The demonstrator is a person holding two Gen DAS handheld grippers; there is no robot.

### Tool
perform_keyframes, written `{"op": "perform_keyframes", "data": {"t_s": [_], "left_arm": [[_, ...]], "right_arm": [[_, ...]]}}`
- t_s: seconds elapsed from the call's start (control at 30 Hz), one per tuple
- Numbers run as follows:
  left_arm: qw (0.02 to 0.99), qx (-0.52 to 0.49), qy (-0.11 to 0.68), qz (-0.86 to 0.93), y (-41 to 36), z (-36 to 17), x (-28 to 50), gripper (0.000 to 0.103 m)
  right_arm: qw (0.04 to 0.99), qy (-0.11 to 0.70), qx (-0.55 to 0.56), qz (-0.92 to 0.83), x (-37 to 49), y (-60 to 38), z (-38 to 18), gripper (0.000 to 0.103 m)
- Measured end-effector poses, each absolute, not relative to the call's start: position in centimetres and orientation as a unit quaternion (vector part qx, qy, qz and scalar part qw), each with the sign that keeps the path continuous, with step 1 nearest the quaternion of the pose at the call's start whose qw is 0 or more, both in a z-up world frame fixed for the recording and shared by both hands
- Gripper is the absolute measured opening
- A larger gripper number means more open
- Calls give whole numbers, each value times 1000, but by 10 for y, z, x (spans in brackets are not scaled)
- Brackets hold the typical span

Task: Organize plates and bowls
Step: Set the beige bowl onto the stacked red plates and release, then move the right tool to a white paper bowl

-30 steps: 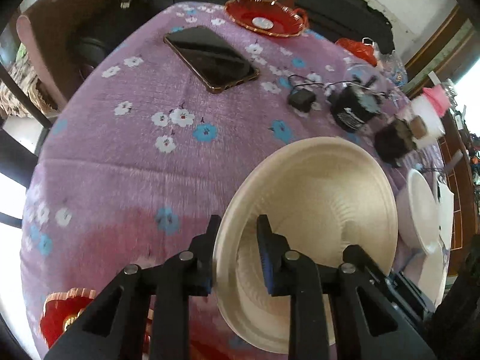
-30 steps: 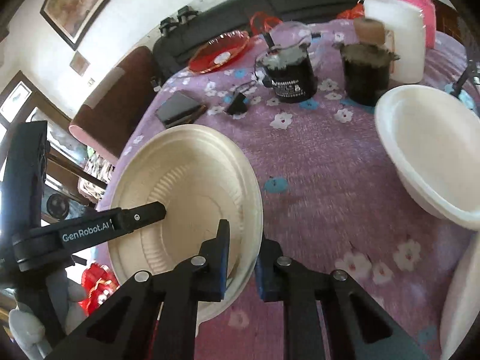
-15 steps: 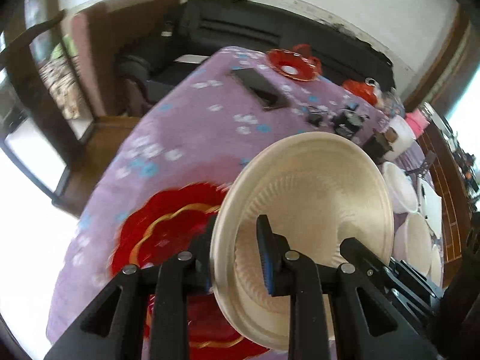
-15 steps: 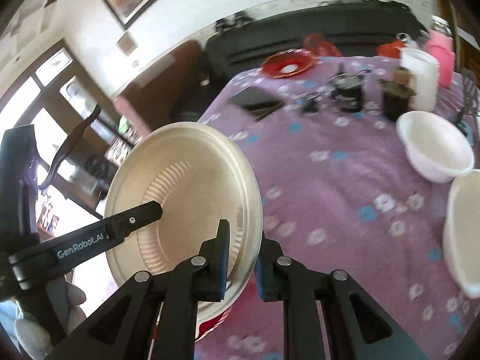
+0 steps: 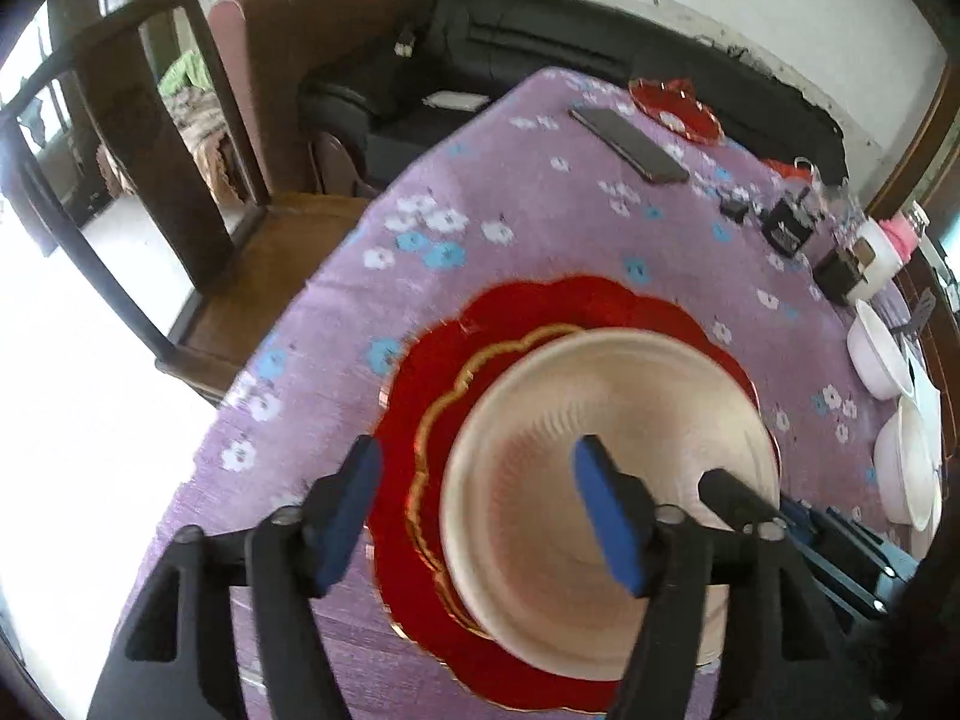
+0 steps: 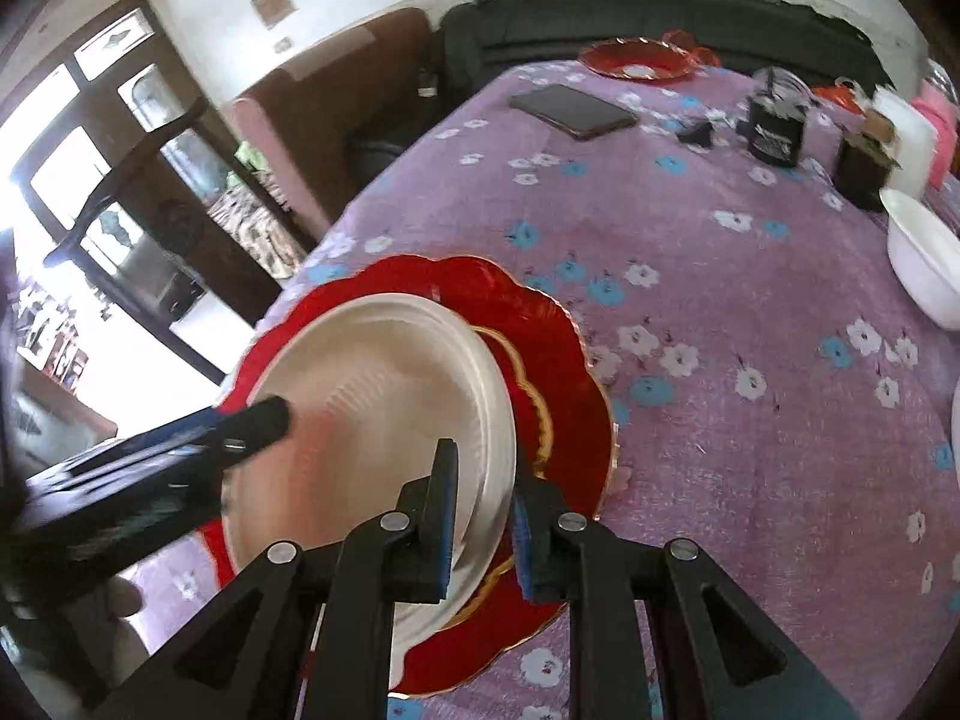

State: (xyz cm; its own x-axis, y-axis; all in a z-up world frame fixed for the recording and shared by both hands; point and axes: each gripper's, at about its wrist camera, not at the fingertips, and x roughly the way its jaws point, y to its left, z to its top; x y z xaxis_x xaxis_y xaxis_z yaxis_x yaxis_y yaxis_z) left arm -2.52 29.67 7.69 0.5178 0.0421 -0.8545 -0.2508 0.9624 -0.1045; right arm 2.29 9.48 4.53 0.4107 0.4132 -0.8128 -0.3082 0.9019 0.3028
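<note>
Straddling the near rim of the cream paper plate (image 5: 606, 480), the left tool (image 5: 480, 510) has its blue-padded fingers spread wide, one outside the rim at lower left of its frame and one over the plate's hollow, neither visibly gripping. The right tool (image 6: 483, 516) stands at the bottom centre of its own frame with its fingers drawn close on either side of the plate's (image 6: 384, 420) rim; they look to be pinching it, though blur hides the contact.

The plate sits on, or just above, the scalloped red plate (image 5: 540, 312) with a gold line, filling the lower middle of both views, on the purple flowered desk (image 6: 720, 276). It lies straight ahead of both tools, so the right one seems to carry it alone and need only part its fingers and back away.

Toward the right edge wait white bowls (image 6: 924, 264); a phone (image 6: 573, 111) and a second red plate (image 6: 636, 60) lie in the upper part.
</note>
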Motion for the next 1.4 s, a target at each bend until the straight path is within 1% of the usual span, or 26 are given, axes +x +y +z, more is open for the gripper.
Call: {"op": "perform_keyframes", "data": {"t_s": [0.13, 0.17, 0.23, 0.3, 0.37, 0.57, 0.67, 0.7, 0.73, 0.77, 0.8, 0.83, 0.87, 0.9, 0.97, 1.0, 1.23, 1.4], "left_arm": [[874, -94, 468, 93, 296, 83, -32, 71], [876, -96, 464, 93, 295, 85, -34, 71], [878, -106, 458, 88, 294, 88, -41, 71], [883, -111, 448, 85, 292, 92, -48, 71], [889, -110, 436, 87, 289, 98, -55, 71], [914, -100, 381, 95, 277, 124, -87, 71], [929, -78, 344, 114, 268, 138, -107, 72], [935, -70, 325, 127, 265, 143, -115, 75], [940, -64, 305, 139, 261, 148, -123, 81], [945, -57, 284, 150, 257, 153, -132, 84], [952, -48, 255, 165, 251, 159, -144, 89], [955, -42, 237, 174, 246, 162, -150, 94], [958, -36, 218, 181, 239, 166, -157, 97], [961, -31, 204, 183, 232, 170, -162, 103], [966, -21, 192, 173, 217, 174, -168, 103], [967, -18, 195, 162, 209, 175, -168, 103], [955, -30, 295, 20, 158, 156, -153, 103], [949, -4, 314, -15, 119, 139, -151, 103]], "right_arm": [[840, 491, 75, 218, 21, 85, 50, 20], [843, 485, 77, 219, 19, 84, 53, 22], [851, 468, 78, 223, 12, 80, 64, 29], [862, 447, 79, 226, 5, 77, 74, 46], [873, 426, 75, 225, -3, 74, 84, 55], [898, 374, 53, 224, -30, 64, 105, 56], [913, 346, 35, 215, -48, 54, 113, 56], [920, 333, 27, 205, -56, 49, 116, 56], [929, 314, 18, 193, -65, 42, 121, 57], [942, 285, 7, 176, -78, 34, 126, 65], [953, 259, -2, 155, -90, 26, 130, 82], [964, 230, -8, 130, -101, 16, 134, 91], [975, 195, -9, 103, -115, 5, 138, 102], [982, 168, -6, 87, -126, -6, 140, 103], [989, 137, 0, 57, -141, -34, 143, 103], [989, 139, 2, 43, -143, -46, 145, 103], [979, 192, 29, -55, -157, -161, 132, 103], [964, 235, 57, -111, -165, -233, 115, 102]]}}
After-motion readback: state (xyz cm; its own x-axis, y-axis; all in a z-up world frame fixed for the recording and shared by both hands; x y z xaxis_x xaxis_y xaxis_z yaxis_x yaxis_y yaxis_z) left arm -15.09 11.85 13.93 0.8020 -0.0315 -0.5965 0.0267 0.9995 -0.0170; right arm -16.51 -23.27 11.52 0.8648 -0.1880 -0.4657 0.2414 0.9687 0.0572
